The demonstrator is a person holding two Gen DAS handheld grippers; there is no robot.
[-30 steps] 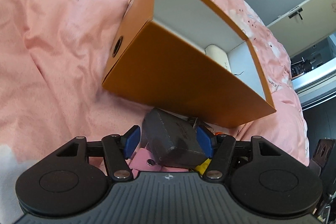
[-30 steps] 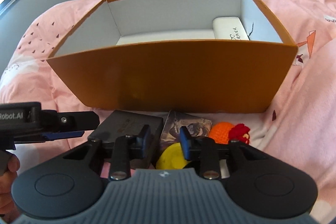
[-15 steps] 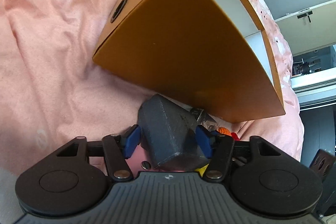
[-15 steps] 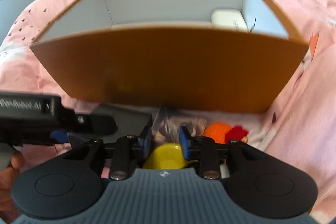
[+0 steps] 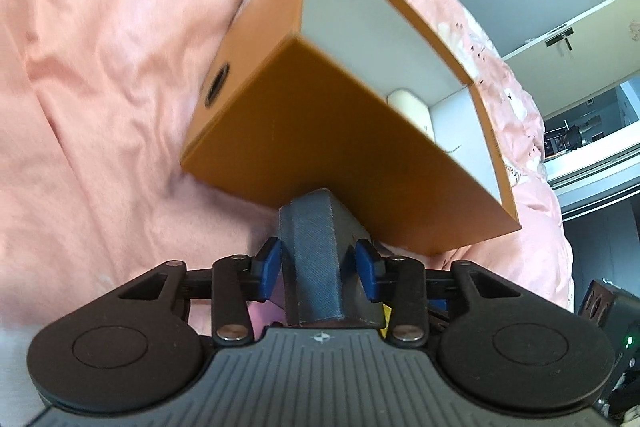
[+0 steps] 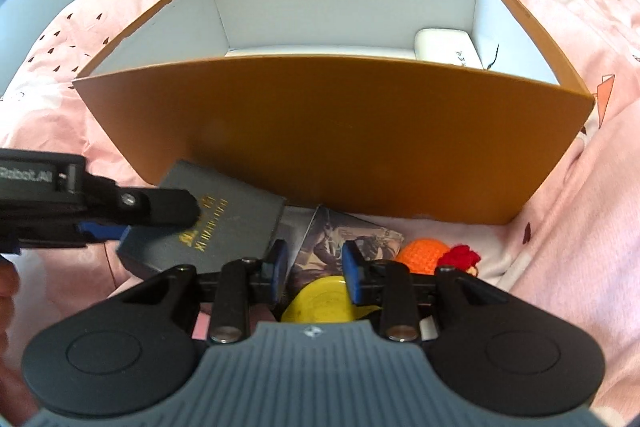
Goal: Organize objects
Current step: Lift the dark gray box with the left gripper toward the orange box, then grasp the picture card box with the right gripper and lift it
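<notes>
1. Closest in on the left side: the left gripper [image 5: 316,269] has a dark grey box [image 5: 316,259] standing on edge between its blue pads. The jaws have just been closing in on it and both pads now sit right against its sides, so I'd call it clamped. From the right wrist view the same grey box [image 6: 208,227] is tipped up at an angle, gold lettering on its face, with one black finger of the left gripper [image 6: 160,207] lying over it.

2. The right gripper [image 6: 314,269] has its jaws a modest way apart with nothing pinched between the pads. Just below and behind them is a yellow round thing [image 6: 320,301], partly hidden by the gripper body, so I can't tell whether it's touching.

3. Just past the right gripper's tips: a picture card [image 6: 348,239] lying flat on the bedding, and beside it to the right an orange crochet ball [image 6: 420,255] with a red tuft.

4. Next out is the big orange box [image 6: 332,147], open top, white inside, sitting on the pink bedspread [image 6: 580,267]. The grey box's top edge is right up near its front wall.

5. Inside the orange box, in the far right corner, is a white case [image 6: 444,45]. In the left view the orange box [image 5: 320,131] shows a round hole on its side wall.
</notes>
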